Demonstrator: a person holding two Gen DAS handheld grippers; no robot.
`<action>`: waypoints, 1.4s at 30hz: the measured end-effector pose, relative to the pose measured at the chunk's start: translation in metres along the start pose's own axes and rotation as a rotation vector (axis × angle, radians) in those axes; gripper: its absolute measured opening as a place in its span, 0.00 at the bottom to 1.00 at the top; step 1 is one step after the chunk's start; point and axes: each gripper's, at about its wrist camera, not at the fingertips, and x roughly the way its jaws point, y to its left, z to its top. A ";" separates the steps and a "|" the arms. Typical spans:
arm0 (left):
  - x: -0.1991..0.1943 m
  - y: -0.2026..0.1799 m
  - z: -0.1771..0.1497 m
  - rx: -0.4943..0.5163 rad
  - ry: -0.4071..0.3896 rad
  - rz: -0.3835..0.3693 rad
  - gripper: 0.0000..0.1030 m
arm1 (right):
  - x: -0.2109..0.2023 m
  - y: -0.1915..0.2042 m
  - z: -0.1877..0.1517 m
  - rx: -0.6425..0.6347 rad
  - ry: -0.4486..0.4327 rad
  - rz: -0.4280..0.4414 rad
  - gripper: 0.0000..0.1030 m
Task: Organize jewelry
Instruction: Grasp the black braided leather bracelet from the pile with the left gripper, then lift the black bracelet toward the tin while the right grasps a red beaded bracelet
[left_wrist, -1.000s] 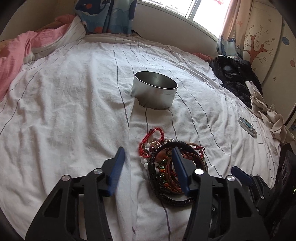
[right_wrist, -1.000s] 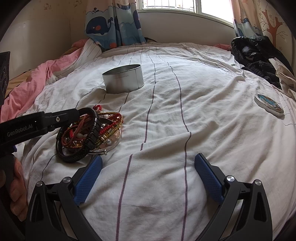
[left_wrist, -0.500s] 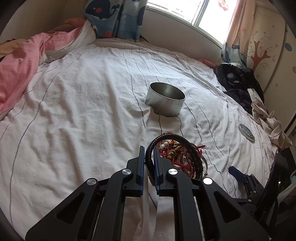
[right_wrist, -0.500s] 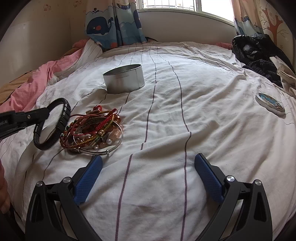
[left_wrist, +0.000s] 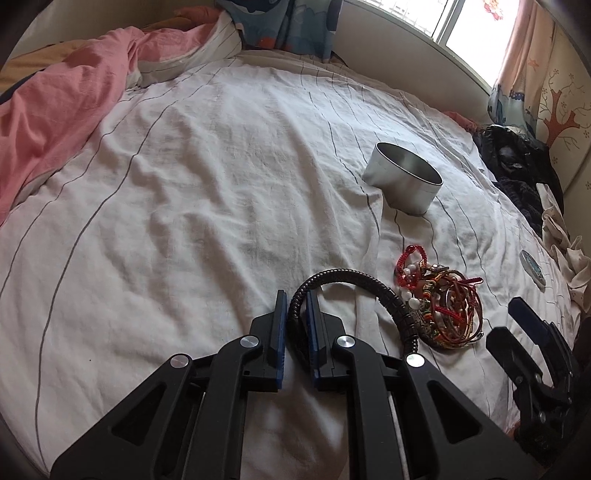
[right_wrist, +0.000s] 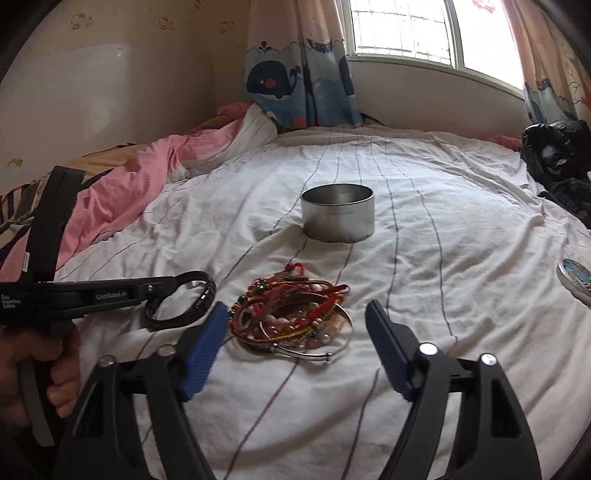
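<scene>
The left gripper (left_wrist: 295, 317) has its jaws clamped on a black braided bracelet (left_wrist: 369, 291), pinching one side of the loop and holding it just beside the pile (right_wrist: 291, 314) of mixed bracelets and beads. The pile lies near the middle of the bed (left_wrist: 184, 184), closer to the near edge. A round open tin (right_wrist: 338, 212) stands further up the bed, apart from the pile, and looks empty from here.

The right gripper (right_wrist: 295, 343) hovers over the near side of the pile. Its jaws have just been closing part-way, but they stand open, on either side of the pile without pressing on anything.

The step in hand seems to be sorting pieces one at a time: the black bracelet is separated and ready to go. Next, the left hand likely needs to carry it over the tin's rim and let go above the opening. The right jaws would need to drop lower and narrow onto a single strand; the pile is tangled, so several pieces may lift together.
</scene>
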 end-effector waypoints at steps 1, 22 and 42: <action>0.000 0.000 0.000 0.001 0.000 0.000 0.11 | 0.006 0.002 0.003 0.009 0.017 0.018 0.62; 0.005 -0.010 -0.003 0.039 -0.008 0.023 0.19 | -0.026 -0.063 0.001 0.206 0.026 0.001 0.02; -0.011 -0.031 -0.003 0.155 -0.060 0.023 0.10 | -0.032 -0.060 -0.001 0.201 0.033 0.043 0.03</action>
